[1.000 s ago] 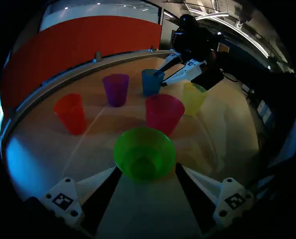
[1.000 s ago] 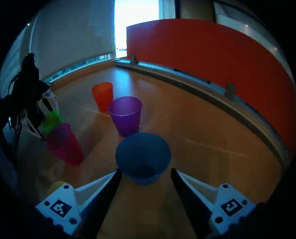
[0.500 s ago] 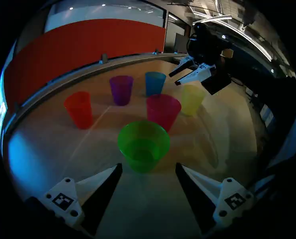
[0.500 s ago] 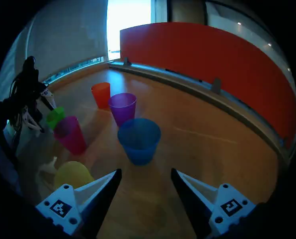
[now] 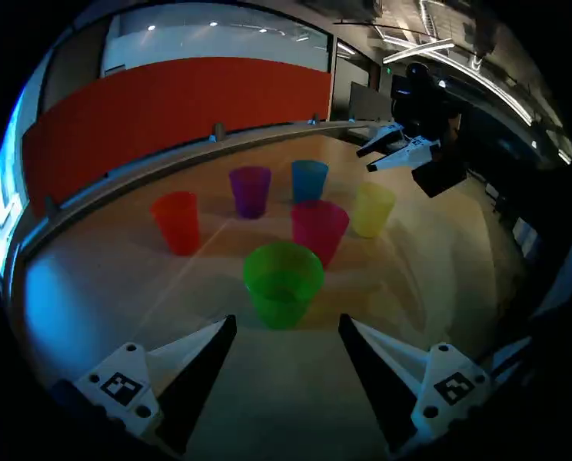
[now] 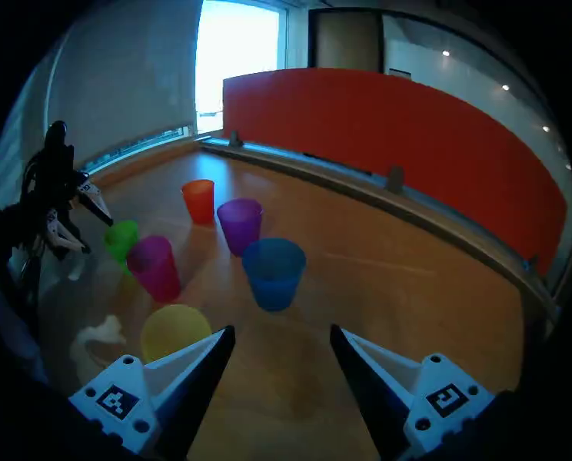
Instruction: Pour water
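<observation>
We see left tongs (image 5: pixel 286 321) spread, empty; green cup (image 5: pixel 283 283) upright on table (image 5: pixel 94 307) dead ahead, just off the tips. Right tongs (image 6: pixel 281 329) spread too, blue cup (image 6: pixel 274 271) straight ahead, a bit farther off.

This looks like an open office or a test room rather than a home. A long wooden worktop (image 5: pixel 86 284) carries a red divider screen (image 5: pixel 171 100) along its far edge, fixed by small brackets (image 5: pixel 219 131), as on shared desks. Overhead are strip lights (image 5: pixel 413 51) and small ceiling spots (image 6: pixel 446 54), and a tall bright window (image 6: pixel 236 54) stands behind the screen.
</observation>
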